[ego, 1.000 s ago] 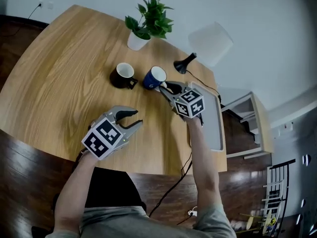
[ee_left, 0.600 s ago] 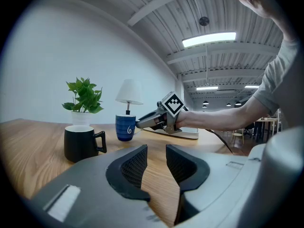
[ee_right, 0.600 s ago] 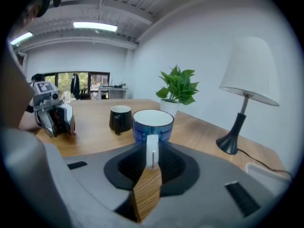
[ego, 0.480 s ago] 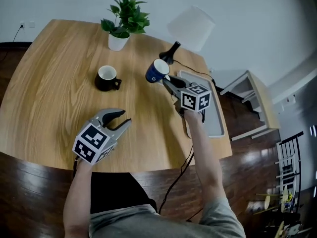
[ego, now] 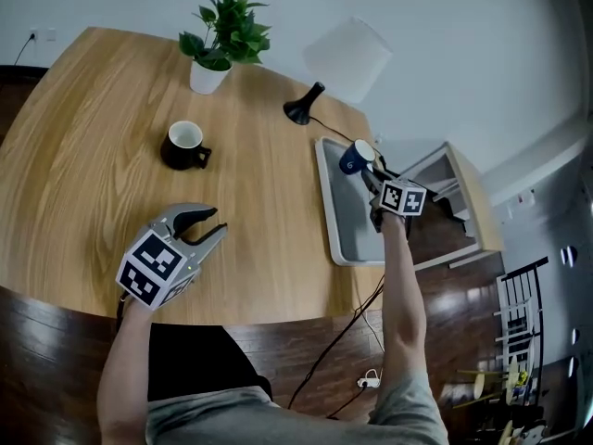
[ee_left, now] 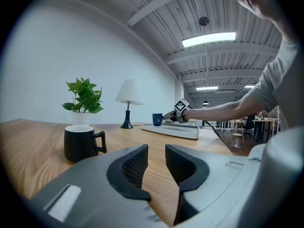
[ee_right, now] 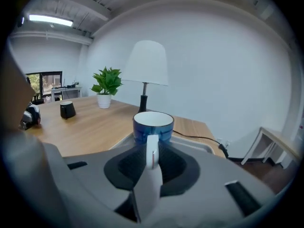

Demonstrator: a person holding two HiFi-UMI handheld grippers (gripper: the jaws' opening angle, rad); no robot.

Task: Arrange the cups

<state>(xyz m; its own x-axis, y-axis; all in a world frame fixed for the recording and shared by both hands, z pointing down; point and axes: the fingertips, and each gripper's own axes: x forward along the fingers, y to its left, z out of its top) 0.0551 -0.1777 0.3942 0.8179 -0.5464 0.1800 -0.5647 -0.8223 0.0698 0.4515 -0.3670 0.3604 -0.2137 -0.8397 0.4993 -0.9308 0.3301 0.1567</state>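
Note:
My right gripper (ego: 373, 171) (ee_right: 152, 161) is shut on the white handle of the blue cup (ego: 355, 158) (ee_right: 153, 125) and holds it upright in the air above the grey tray (ego: 345, 239) at the table's right edge. The black cup (ego: 183, 145) (ee_left: 81, 143) stands on the wooden table (ego: 102, 109), handle to the right. The left gripper (ego: 206, 225) (ee_left: 156, 163) hovers over the near part of the table with its jaws open and nothing between them. In the left gripper view the blue cup (ee_left: 157, 119) and right gripper (ee_left: 167, 118) show far off over the tray (ee_left: 173, 130).
A potted plant (ego: 218, 33) and a lamp with a white shade (ego: 345, 60) stand at the table's far side. The lamp's cable runs off the table's right edge. A light wooden side table (ego: 468, 207) stands on the dark floor to the right of the tray.
The right gripper has lifted the blue cup off the table and carried it right, over the grey tray, rolling it upright. The left gripper and black cup stayed put.

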